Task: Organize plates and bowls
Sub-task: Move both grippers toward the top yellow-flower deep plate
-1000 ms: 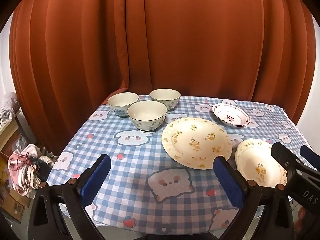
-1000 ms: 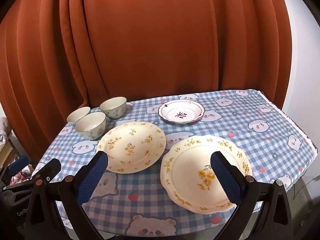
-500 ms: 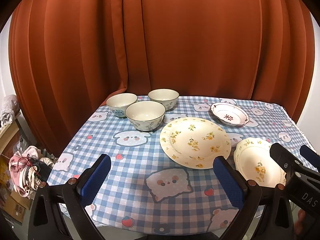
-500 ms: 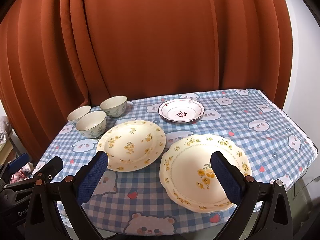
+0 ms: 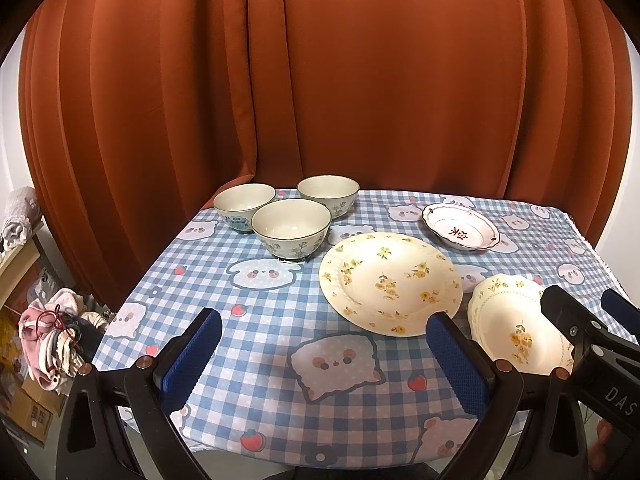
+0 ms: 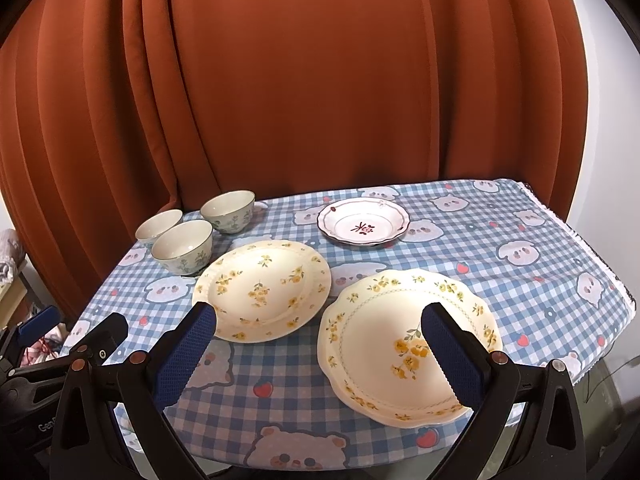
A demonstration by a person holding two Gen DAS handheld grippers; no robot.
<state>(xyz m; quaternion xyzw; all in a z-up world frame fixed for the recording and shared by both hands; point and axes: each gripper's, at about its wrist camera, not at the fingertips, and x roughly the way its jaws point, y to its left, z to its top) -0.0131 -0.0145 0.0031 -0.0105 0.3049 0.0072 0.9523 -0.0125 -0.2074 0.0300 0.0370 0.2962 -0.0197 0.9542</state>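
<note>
Plates and bowls sit spread over a table (image 5: pixel 260 360) covered in blue checked cloth. 3 bowls cluster at upper left of the left wrist frame: the nearest bowl (image 5: pixel 292 228), a left bowl (image 5: pixel 243 205) and a far bowl (image 5: pixel 328 194), close together. At centre lies a round floral plate (image 5: pixel 390 282); just beside it, lower right, a scalloped floral plate (image 6: pixel 408 340). Toward the upper right rests a small red-patterned dish (image 5: pixel 460 230), apart from the others. The left gripper (image 5: pixel 326 364) hovers over bare cloth, fingers (image 5: pixel 192 358) spread wide, holding nothing. The right gripper (image 6: pixel 320 356) has its fingers (image 6: pixel 452 356) wide apart and empty, the right one over the scalloped plate. An orange curtain (image 5: pixel 360 80) hangs behind.
</note>
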